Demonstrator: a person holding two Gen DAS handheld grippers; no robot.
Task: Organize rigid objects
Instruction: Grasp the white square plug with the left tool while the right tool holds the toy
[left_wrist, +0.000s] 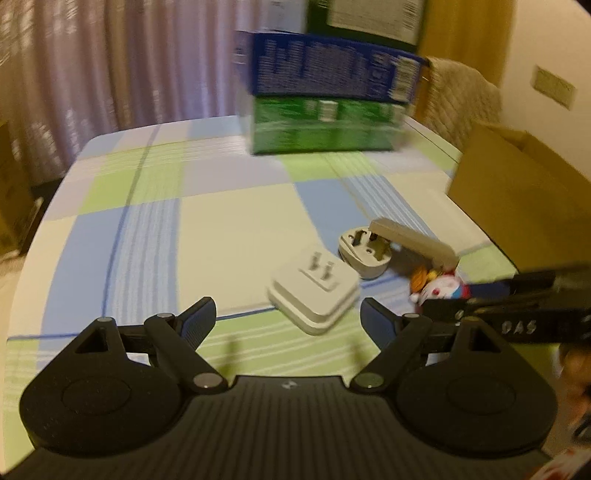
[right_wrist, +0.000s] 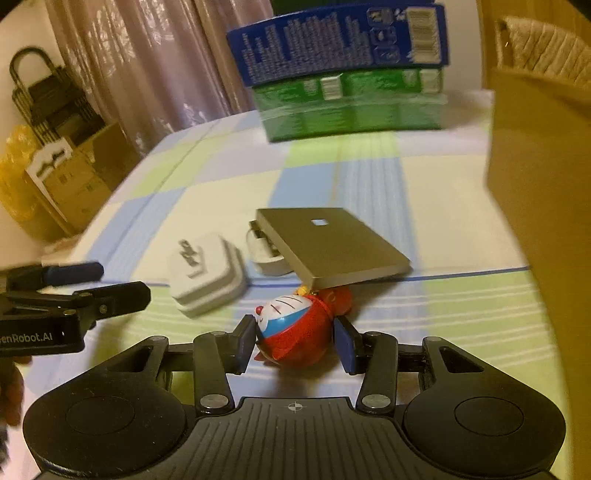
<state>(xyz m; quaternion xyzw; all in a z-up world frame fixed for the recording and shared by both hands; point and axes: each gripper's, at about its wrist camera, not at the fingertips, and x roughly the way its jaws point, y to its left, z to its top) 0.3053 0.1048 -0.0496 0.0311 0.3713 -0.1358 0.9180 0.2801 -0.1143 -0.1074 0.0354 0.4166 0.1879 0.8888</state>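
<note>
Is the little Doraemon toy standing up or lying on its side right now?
Lying on its side. The Doraemon toy rests on the checked tablecloth with its face turned left, between the right gripper's jaws.

Left of the white adapter (left_wrist: 314, 290) the counter (left_wrist: 147, 229) lies bare; right of it crowd a grey plug (left_wrist: 364, 254), a flat grey box (right_wrist: 332, 247), the toy (right_wrist: 295, 328) and a cardboard box (left_wrist: 517, 192).
</note>
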